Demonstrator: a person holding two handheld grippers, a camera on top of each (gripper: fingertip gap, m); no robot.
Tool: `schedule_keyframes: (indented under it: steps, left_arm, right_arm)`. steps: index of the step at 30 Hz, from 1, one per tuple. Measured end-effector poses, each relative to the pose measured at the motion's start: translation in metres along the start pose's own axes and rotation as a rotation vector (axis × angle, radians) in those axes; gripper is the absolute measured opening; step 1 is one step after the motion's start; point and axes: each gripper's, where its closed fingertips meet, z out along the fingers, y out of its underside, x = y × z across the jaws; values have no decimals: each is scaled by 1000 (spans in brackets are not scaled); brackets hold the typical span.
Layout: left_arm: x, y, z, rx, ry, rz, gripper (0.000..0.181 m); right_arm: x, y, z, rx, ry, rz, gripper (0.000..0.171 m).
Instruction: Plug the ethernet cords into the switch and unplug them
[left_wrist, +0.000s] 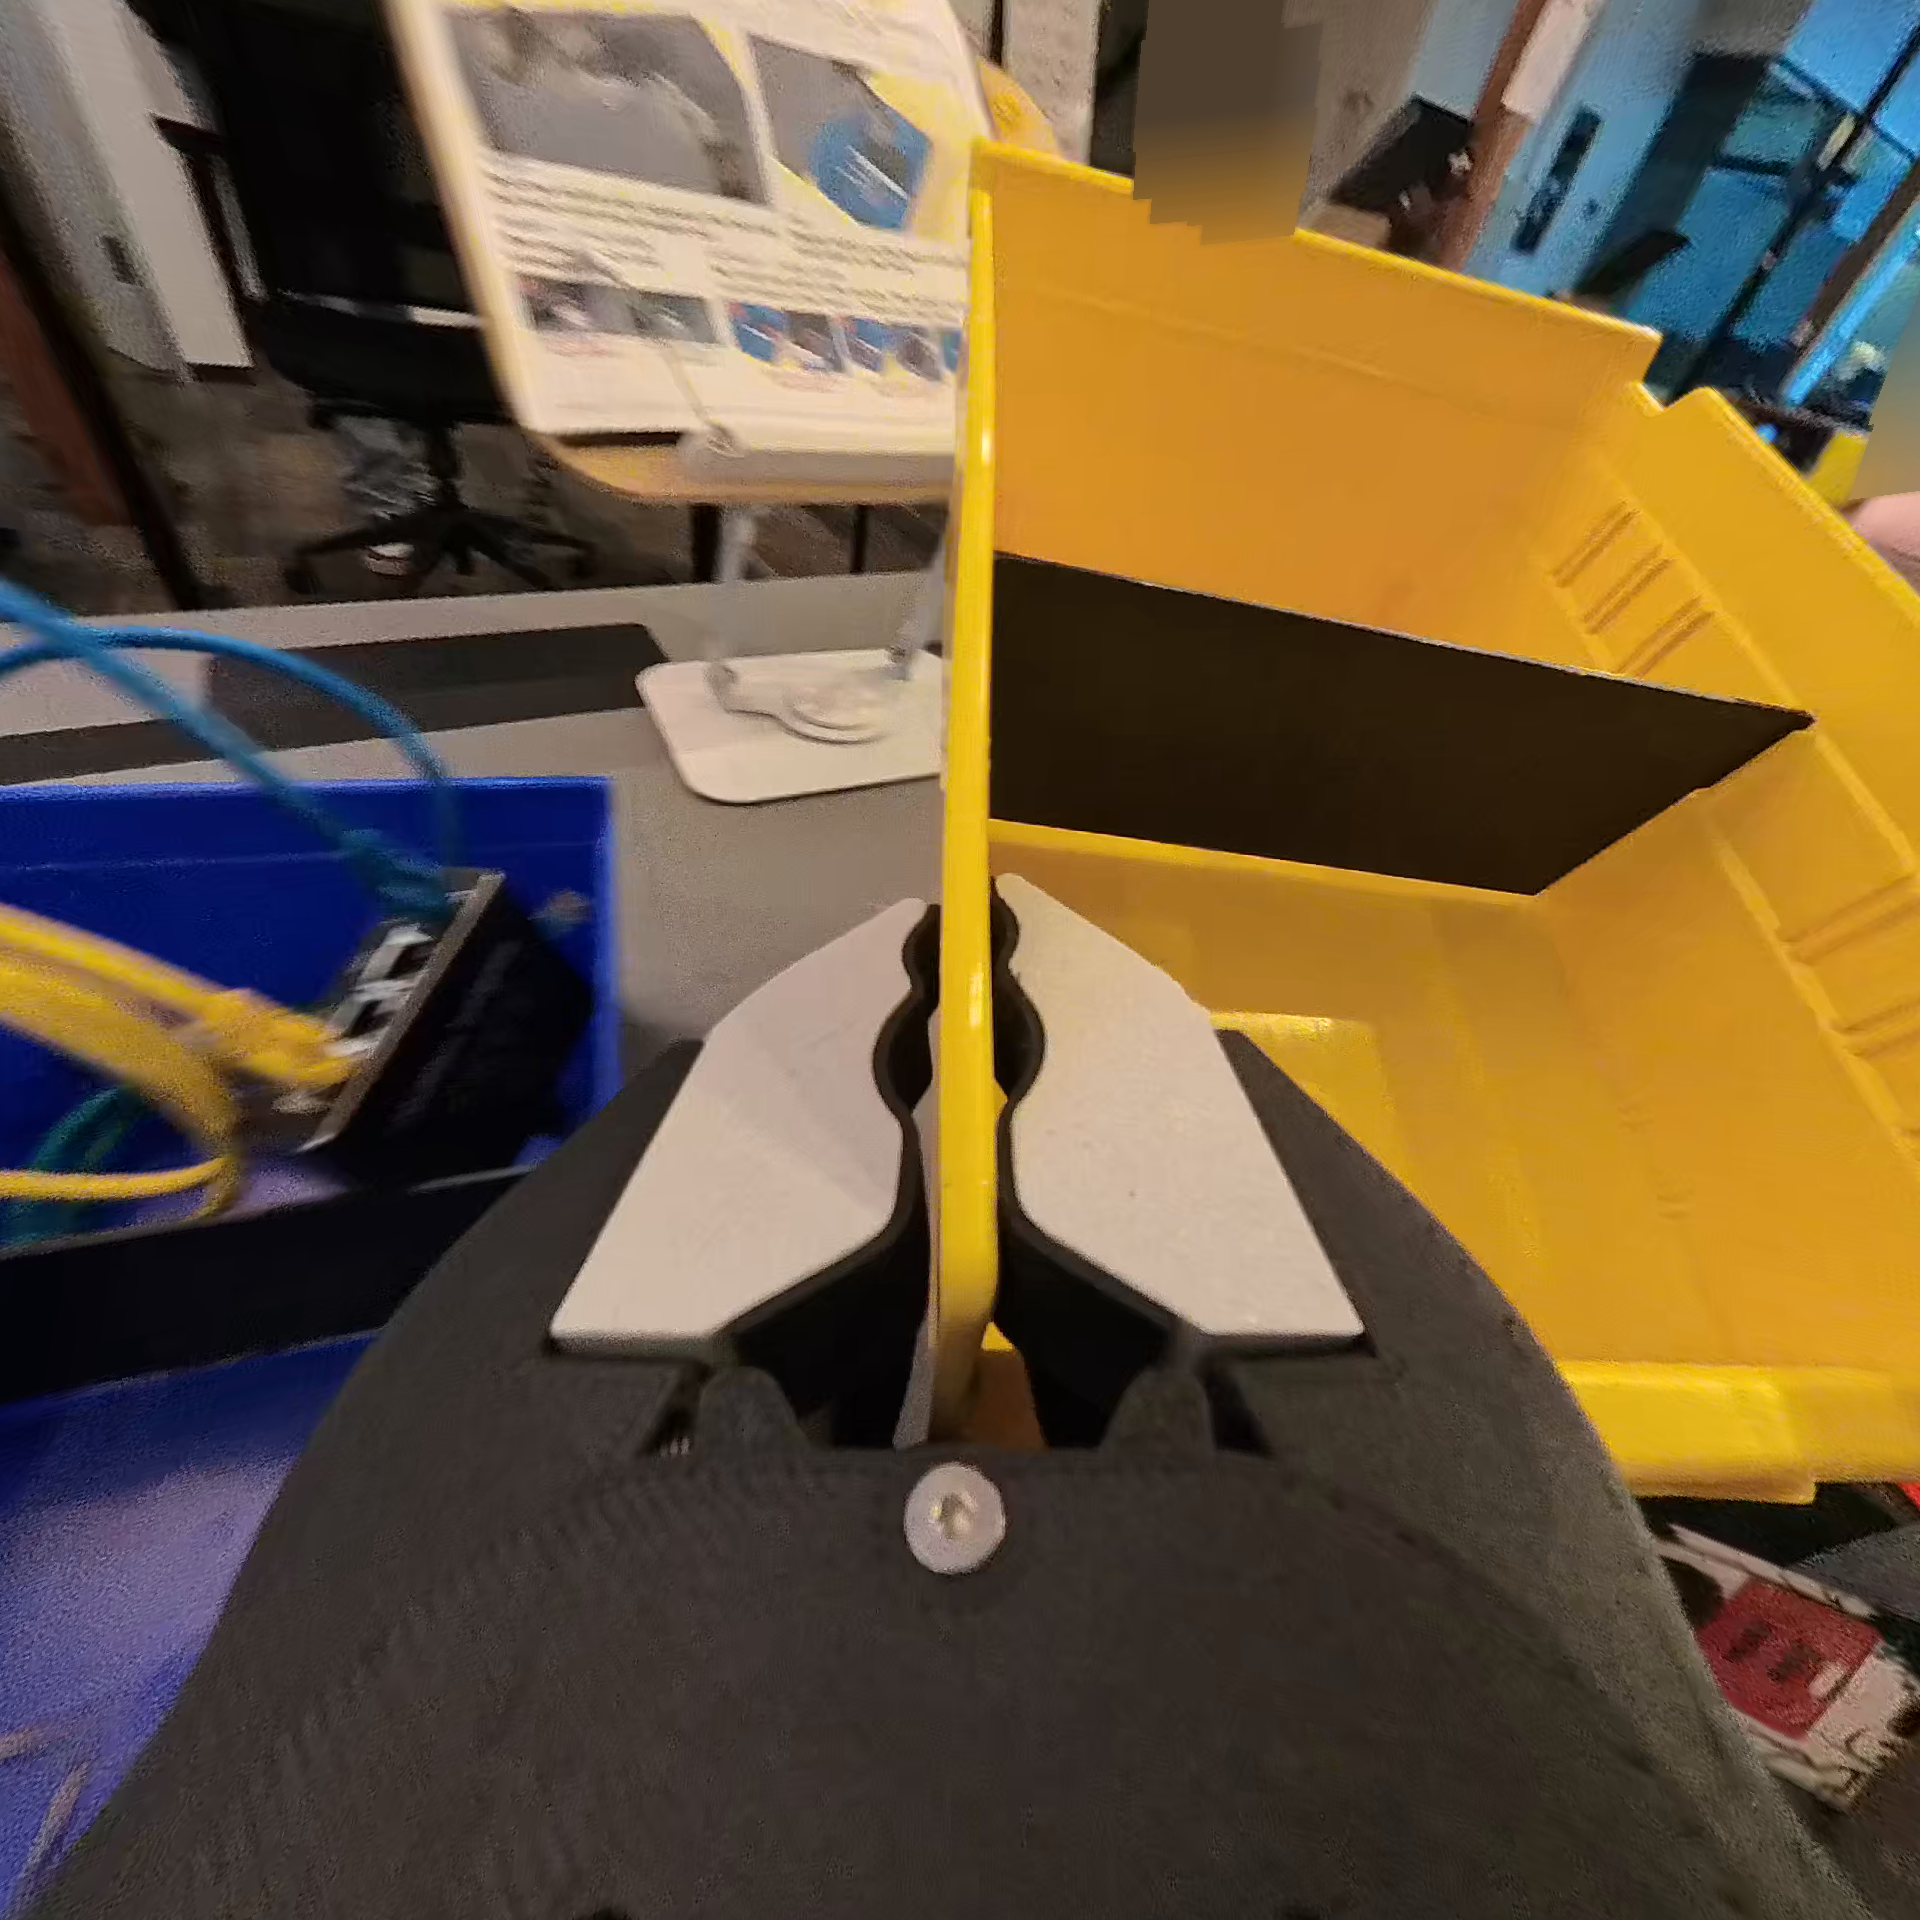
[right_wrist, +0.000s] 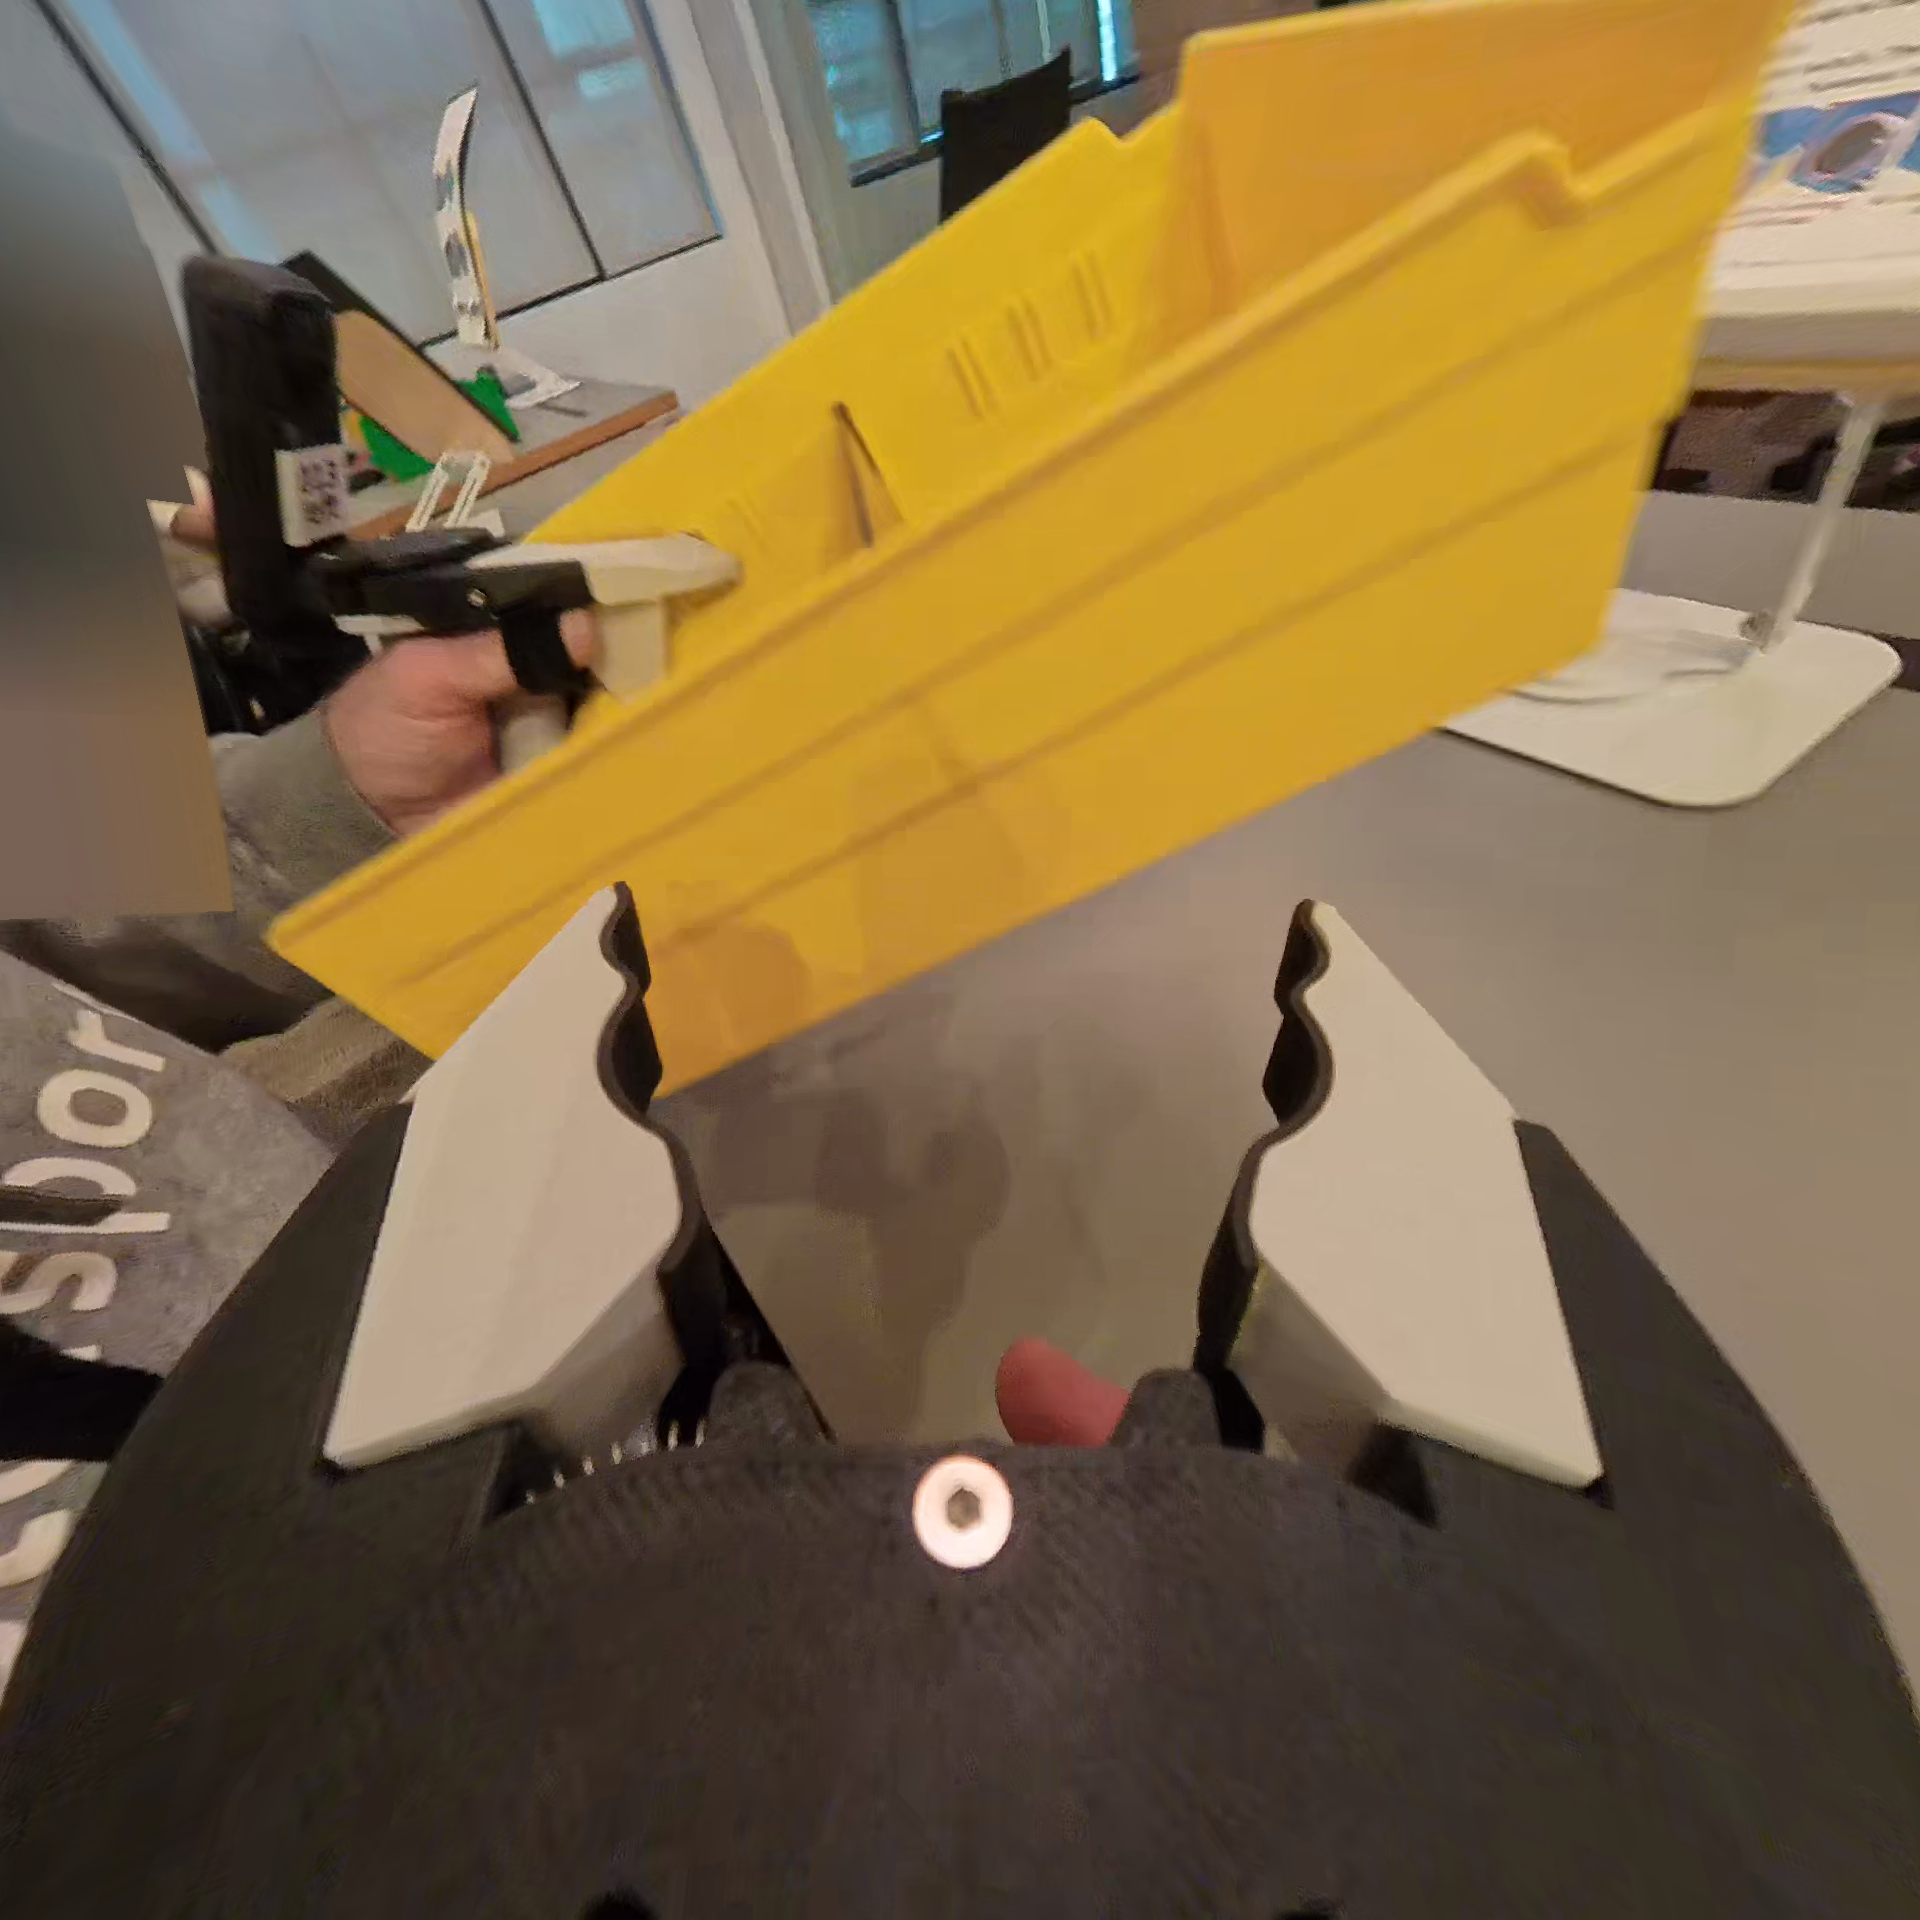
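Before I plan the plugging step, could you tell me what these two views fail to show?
- Switch ports: left wrist view, blurred, so free sockets cannot be counted.
- Blue cord and yellow cord: far ends cut off by the left edge.
- Blue bin: contents partly hidden behind the left gripper.
- Yellow bin: it blocks the switch in the right wrist view; the right gripper holds nothing.

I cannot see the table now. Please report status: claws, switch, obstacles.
Left claw shut on yellow bin wall, bin lifted. Right claw open, empty. Switch in blue bin, yellow and blue cords plugged.
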Motion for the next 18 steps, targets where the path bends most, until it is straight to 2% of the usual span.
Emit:
schedule_keyframes:
  steps: [4,8,10,18]
  left_arm:
    - [48,22,54,-73,76,51,6]
    - [85,47,94,-144,137,68,6]
    - [99,56,110,-162,150,71,6]
    - [138,90,156,-233,185,31,6]
  right_arm:
    - [9,13,-30,60,62,125,121]
    - [25,31,-49,67,123,209,122]
    - [37,37,-56,75,166,243,130]
    - [85,64,-79,25,358,282,134]
